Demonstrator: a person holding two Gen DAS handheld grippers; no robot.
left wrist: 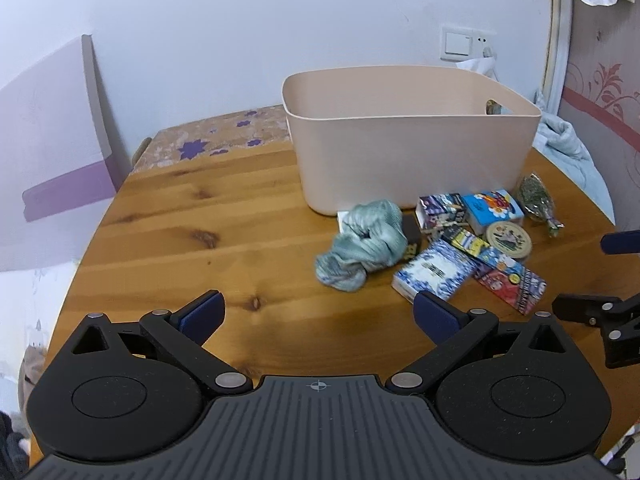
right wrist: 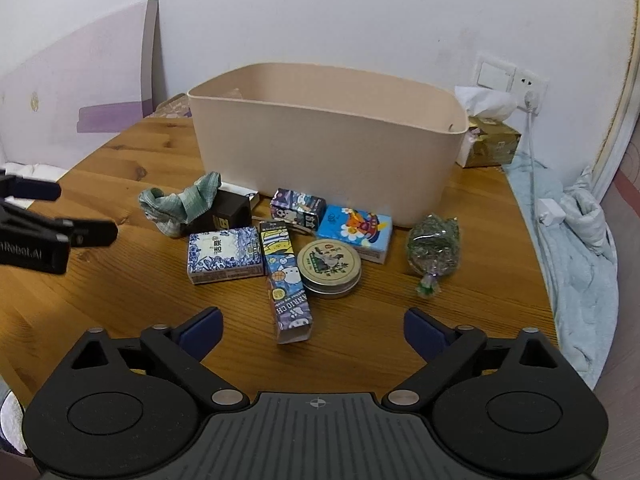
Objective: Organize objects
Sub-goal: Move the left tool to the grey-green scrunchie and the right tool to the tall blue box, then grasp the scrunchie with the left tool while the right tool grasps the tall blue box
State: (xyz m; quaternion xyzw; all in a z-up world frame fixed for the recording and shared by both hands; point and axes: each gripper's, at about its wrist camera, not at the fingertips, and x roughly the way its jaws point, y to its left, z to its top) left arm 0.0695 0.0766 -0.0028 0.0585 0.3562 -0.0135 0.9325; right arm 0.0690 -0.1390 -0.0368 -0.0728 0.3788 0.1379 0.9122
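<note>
Clutter: boxes, a round tin (right wrist: 330, 268), a cloth (right wrist: 180, 204) and a herb packet (right wrist: 434, 246) lie together before the beige bin (right wrist: 328, 152), none inside yet.
Right claw (right wrist: 312, 330): spread wide, nothing between; best lowered square over the long box (right wrist: 286, 280) (nearest it).
Left claw (left wrist: 318, 318): released, empty.
Surface (left wrist: 200, 224): knotty wood, white wall with a switch behind.
</note>
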